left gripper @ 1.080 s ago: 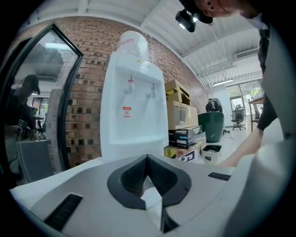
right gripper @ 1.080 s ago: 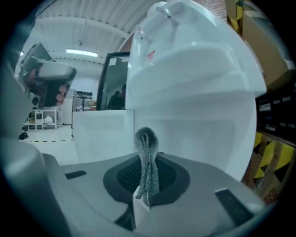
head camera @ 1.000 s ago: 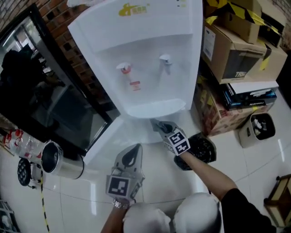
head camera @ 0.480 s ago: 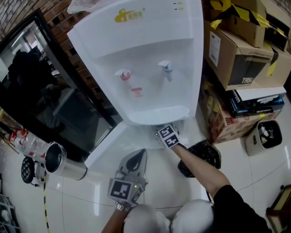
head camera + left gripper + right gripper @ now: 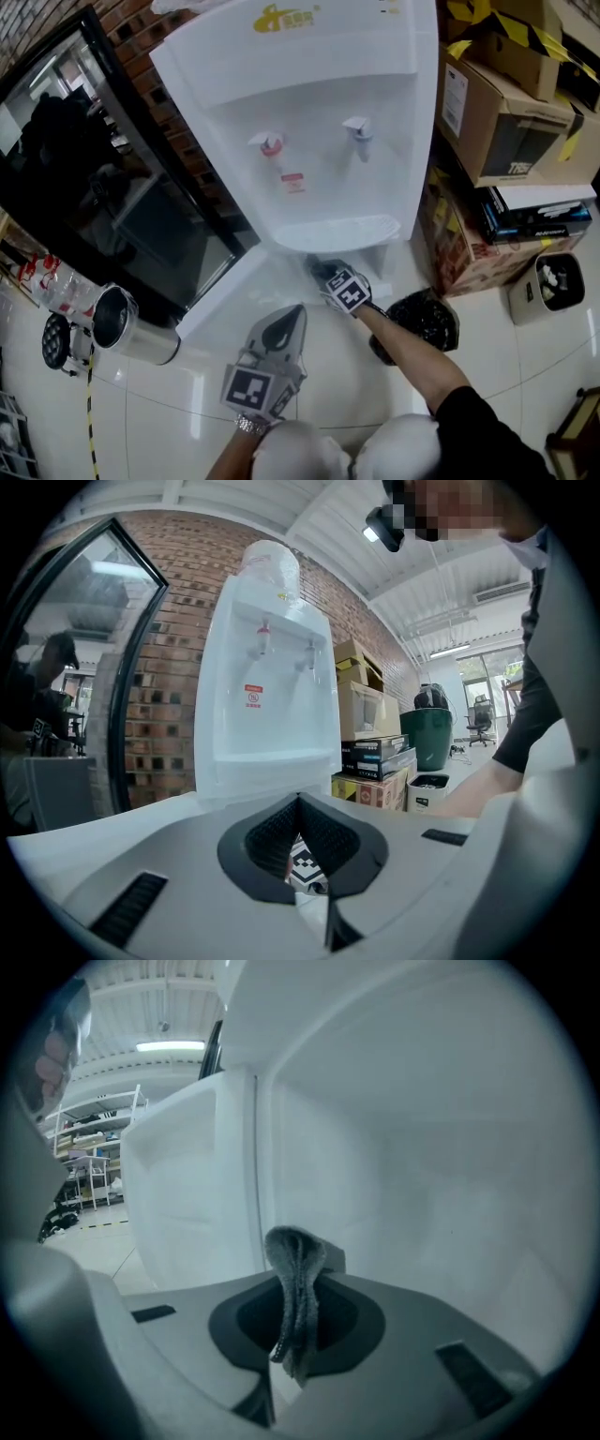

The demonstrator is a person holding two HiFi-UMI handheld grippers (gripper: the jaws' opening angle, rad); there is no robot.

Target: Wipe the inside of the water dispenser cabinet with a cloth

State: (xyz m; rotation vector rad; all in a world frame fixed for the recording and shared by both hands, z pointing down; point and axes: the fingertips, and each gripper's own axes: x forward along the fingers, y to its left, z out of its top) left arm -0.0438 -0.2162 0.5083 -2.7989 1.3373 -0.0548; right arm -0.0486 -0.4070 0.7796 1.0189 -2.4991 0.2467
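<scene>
Water dispenser cabinet (image 5: 422, 1166) stood ahead of both your tools: your left gripper (image 5: 283, 321) hung outside it, jaws pressed together and empty, while your right gripper (image 5: 319, 268) reached inside, jaws clamped on the folded grey cloth (image 5: 296, 1293).

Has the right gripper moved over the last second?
Yes. Judged against the dispenser's drip tray, the right gripper, shut on the cloth, has shifted left, from below the tray's right end toward its middle.
</scene>
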